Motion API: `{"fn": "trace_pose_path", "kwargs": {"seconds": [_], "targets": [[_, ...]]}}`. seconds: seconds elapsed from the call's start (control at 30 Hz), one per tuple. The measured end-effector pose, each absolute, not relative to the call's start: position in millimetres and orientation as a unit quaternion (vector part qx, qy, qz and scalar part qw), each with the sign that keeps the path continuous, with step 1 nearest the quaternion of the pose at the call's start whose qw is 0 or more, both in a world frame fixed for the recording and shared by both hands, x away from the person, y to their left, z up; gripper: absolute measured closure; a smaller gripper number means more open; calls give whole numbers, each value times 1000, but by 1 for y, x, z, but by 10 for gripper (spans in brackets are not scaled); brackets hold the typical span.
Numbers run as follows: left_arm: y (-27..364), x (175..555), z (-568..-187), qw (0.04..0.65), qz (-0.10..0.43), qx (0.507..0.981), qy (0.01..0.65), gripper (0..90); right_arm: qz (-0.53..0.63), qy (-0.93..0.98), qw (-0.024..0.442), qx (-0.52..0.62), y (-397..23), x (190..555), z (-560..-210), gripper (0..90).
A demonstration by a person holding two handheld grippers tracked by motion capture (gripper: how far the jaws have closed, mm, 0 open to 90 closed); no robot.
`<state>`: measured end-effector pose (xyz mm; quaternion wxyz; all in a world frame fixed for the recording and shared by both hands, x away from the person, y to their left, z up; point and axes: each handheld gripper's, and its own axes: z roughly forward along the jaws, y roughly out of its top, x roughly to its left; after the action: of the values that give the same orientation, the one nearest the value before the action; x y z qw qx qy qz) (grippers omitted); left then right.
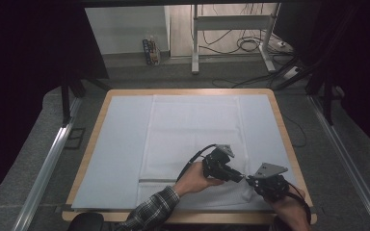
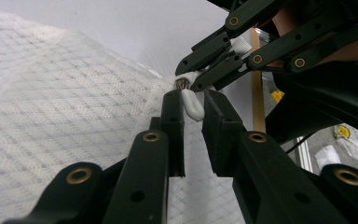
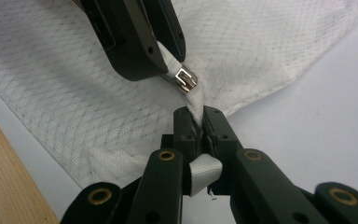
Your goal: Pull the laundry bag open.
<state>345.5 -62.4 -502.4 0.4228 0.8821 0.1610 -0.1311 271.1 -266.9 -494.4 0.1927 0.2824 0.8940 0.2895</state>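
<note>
White mesh fabric, a zippered bag [image 1: 192,139] laid flat, is spread over the pale sheet [image 1: 120,144] that covers the wooden tabletop [image 1: 279,113]. At its near right corner the two tongs are met tip to tip.

In the right gripper view, the right tongs [image 3: 198,122] are seen clamped narrowly on a bunched fold of the bag's edge [image 3: 196,109], with the cloth pinched between the two black jaws. Just beyond their tips, the metal zipper slider [image 3: 185,79] is found, and its white pull tab [image 3: 170,63] is gripped by the left tongs [image 3: 170,58], which enter from the top of that view. A strip of bare wood is visible at the lower left of that view, beside the sheet.

In the left gripper view, the left tongs [image 2: 193,105] are drawn close around the white pull tab [image 2: 193,103], which is held between the jaws; no earlier state can be judged. The slider [image 2: 182,84] lies just past the tab, and the right tongs [image 2: 186,77] are seen directly behind it, reaching in from the upper right.

In the high view, the left tongs [image 1: 238,177] are held by a hand [image 1: 195,179] with a plaid sleeve [image 1: 151,211], and the right tongs [image 1: 249,180] by a hand [image 1: 289,211] at the tabletop's near right corner. Farther off, the rest of the bag stretches away from both tongs toward the far edge.
</note>
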Motion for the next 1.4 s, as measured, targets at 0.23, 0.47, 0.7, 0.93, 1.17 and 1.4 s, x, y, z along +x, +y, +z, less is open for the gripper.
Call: {"fn": "trace_pose_path", "kwargs": {"seconds": [0.23,0.47,0.7,0.93,1.17,1.4], "targets": [[-62,345,-502,416,-130,884,170,829,290,894,196,280,-267,271,-494,839],[-61,342,-500,419,-118,884,173,850,296,893,184,284,-268,272,-494,800],[-58,342,-499,426,-120,882,165,858,305,889,199,279,-267,278,-492,582],[-60,342,-501,415,-129,883,176,861,283,907,198,241,-256,280,-496,810],[-60,336,-501,400,-97,898,155,867,278,910,187,243,-255,279,-496,843],[-58,334,-502,395,-92,900,161,879,280,909,179,251,-257,279,-497,850]]}}
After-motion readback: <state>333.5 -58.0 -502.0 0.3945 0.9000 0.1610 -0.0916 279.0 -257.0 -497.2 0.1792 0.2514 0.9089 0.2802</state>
